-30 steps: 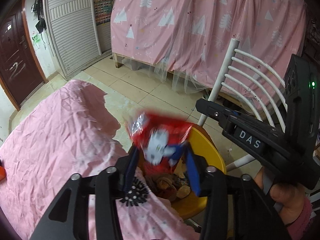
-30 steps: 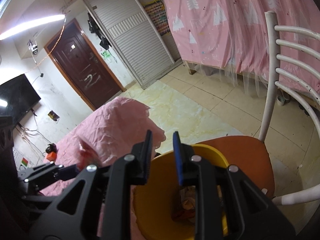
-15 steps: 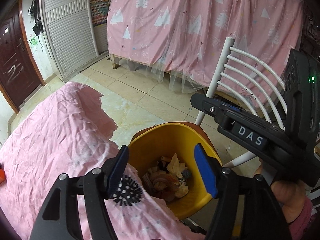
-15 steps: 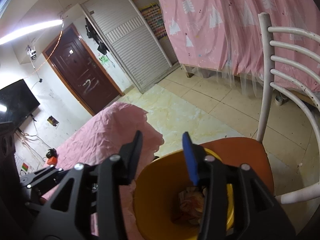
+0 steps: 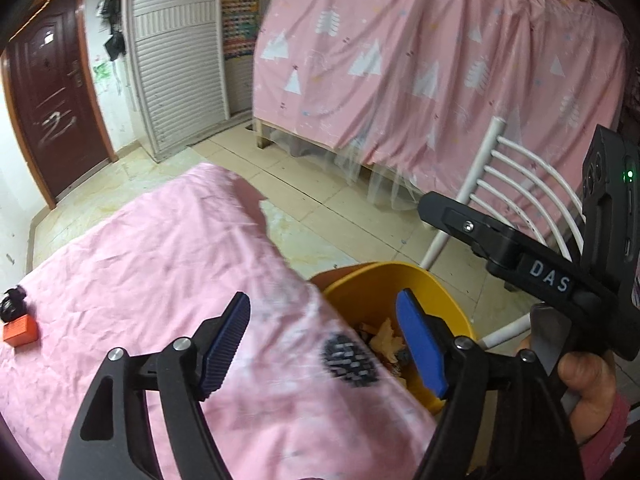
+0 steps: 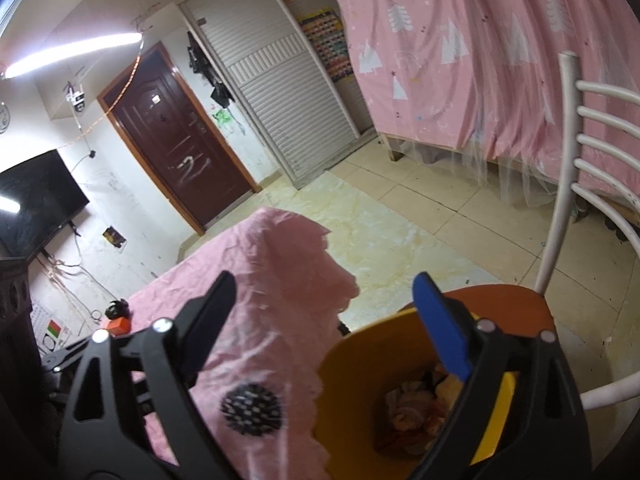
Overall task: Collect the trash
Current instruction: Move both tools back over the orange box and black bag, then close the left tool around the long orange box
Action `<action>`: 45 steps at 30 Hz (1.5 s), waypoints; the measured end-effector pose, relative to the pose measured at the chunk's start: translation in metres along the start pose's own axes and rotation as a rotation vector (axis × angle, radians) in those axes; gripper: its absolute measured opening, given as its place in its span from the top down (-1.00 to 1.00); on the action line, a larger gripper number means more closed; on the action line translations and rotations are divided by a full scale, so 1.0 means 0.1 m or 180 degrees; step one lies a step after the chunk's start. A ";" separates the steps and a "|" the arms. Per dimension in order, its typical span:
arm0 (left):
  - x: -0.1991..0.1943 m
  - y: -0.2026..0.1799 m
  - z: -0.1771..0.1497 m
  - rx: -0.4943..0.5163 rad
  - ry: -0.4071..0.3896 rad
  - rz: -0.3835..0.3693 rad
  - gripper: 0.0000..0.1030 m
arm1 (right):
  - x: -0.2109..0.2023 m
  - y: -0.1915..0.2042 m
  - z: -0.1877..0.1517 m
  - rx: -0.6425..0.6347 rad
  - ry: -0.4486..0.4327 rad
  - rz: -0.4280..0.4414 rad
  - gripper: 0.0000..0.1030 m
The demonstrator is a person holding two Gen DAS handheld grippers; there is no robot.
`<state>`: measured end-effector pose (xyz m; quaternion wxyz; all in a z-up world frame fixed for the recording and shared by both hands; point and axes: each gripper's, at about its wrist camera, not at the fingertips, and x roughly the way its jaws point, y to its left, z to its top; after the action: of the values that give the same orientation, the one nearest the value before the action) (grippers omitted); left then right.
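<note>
Now both grippers' jaws gape empty, the yellow bin (image 5: 432,292) of trash (image 6: 416,404) beneath their right fingers.

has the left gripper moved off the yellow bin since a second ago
Yes. The left gripper, open and empty, has shifted left: the yellow bin now sits at its right finger, the pink tablecloth between them.
</note>
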<state>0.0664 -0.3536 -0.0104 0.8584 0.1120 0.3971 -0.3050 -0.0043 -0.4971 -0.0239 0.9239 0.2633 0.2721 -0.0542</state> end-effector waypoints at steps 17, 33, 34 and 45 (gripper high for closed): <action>-0.49 1.38 -0.16 -0.0491 -0.0192 0.0389 -0.48 | 0.46 1.18 0.00 -0.0500 0.0151 0.0253 -0.88; -0.71 2.51 -0.42 -0.0824 -0.0202 0.0840 -0.66 | 0.91 2.12 -0.19 -0.0933 0.0401 0.0445 -0.88; -0.71 2.57 -0.43 -0.0844 -0.0188 0.0855 -0.66 | 0.93 2.16 -0.20 -0.0954 0.0413 0.0455 -0.88; -0.53 3.23 -0.58 -0.1033 0.0015 0.0837 -0.74 | 1.20 2.67 -0.34 -0.1268 0.0567 0.0532 -0.88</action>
<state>0.2018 -0.0505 -0.0248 0.8966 0.0238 0.4250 -0.1221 0.1458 -0.2463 0.0106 0.9313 0.1011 0.3352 0.1007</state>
